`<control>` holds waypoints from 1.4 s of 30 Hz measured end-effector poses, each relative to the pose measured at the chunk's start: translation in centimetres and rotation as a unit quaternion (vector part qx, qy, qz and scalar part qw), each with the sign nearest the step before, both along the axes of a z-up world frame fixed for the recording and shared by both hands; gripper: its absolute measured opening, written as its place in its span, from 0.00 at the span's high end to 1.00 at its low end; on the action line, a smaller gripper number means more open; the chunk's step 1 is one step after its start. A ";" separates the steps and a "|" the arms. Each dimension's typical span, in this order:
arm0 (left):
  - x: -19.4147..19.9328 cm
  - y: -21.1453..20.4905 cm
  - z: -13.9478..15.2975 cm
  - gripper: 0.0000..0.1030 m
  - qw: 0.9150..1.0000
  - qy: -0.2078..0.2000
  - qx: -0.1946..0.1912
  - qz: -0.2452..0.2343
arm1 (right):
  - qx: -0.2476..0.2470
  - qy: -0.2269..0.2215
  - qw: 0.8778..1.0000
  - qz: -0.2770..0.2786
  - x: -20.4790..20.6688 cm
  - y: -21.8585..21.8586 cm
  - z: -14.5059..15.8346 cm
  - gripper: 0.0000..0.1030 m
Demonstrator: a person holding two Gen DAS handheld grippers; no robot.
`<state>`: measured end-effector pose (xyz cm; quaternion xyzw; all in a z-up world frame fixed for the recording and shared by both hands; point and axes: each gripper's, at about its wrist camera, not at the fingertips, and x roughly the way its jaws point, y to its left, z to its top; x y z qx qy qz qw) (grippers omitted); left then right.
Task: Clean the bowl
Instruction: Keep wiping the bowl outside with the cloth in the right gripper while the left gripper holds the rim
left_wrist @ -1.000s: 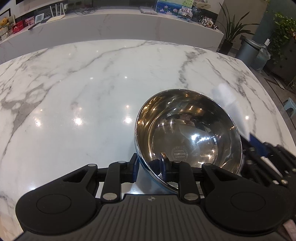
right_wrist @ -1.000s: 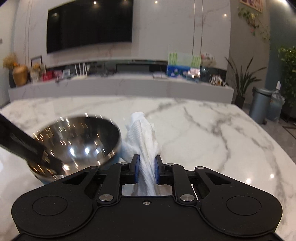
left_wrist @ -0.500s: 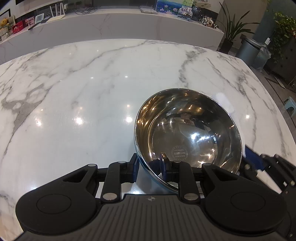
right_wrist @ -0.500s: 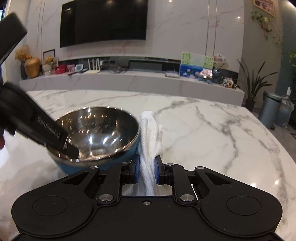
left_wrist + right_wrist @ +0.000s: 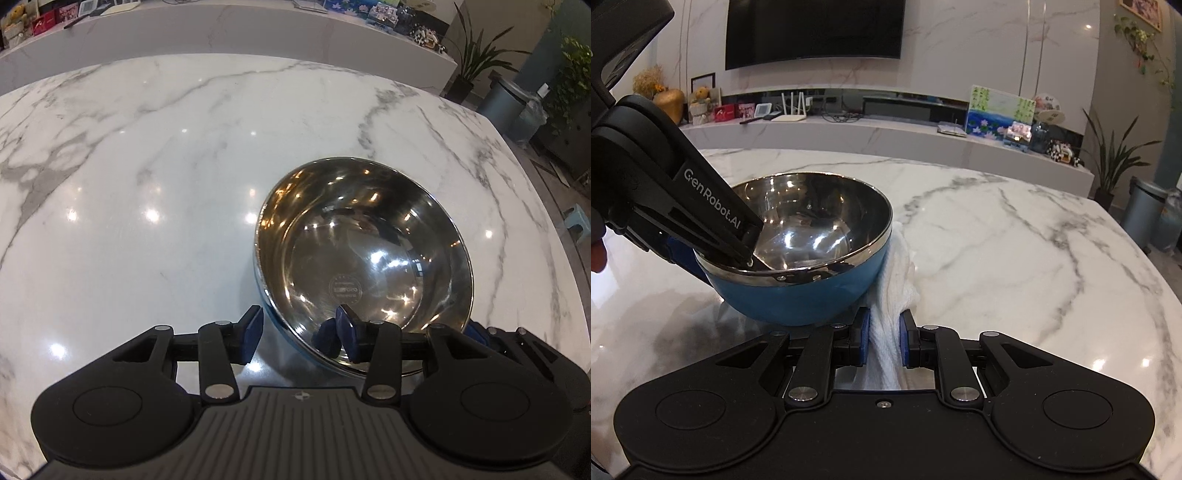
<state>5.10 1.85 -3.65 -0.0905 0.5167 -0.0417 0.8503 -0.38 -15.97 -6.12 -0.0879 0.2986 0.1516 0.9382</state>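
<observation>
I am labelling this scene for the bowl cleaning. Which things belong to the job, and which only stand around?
For the job:
- steel bowl with blue outside
- white crumpled cloth, in right gripper
- left gripper, opening around the bowl's rim

Standing around:
- white marble table
- grey pedal bin
- black wall television

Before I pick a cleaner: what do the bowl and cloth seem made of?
Bowl: inside looks like polished stainless steel, mirror reflections; outside glossy blue, probably a coating or plastic shell. Cloth: white woven fabric with ribbed texture, perhaps cotton.
</observation>
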 end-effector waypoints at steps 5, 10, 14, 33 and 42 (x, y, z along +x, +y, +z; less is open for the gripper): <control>0.2 0.3 0.3 0.76 1.000 -0.007 0.011 -0.012 | 0.001 -0.023 1.000 -0.007 -0.4 -0.2 0.7 0.86; 0.9 0.9 0.8 0.85 0.999 -0.017 0.031 -0.008 | 0.001 -0.055 0.998 -0.007 -1.1 -0.3 1.9 0.86; 1.4 1.0 0.9 0.85 0.999 -0.020 0.041 -0.005 | -0.007 -0.061 0.998 0.005 -1.3 0.0 2.0 0.86; 0.4 0.9 0.3 0.76 1.000 -0.006 0.023 0.006 | -0.020 -0.005 0.999 0.042 -0.6 0.8 0.3 0.86; 0.8 1.3 0.6 0.82 0.999 -0.016 0.029 -0.018 | 0.001 -0.057 0.998 0.018 -1.0 -0.1 2.0 0.86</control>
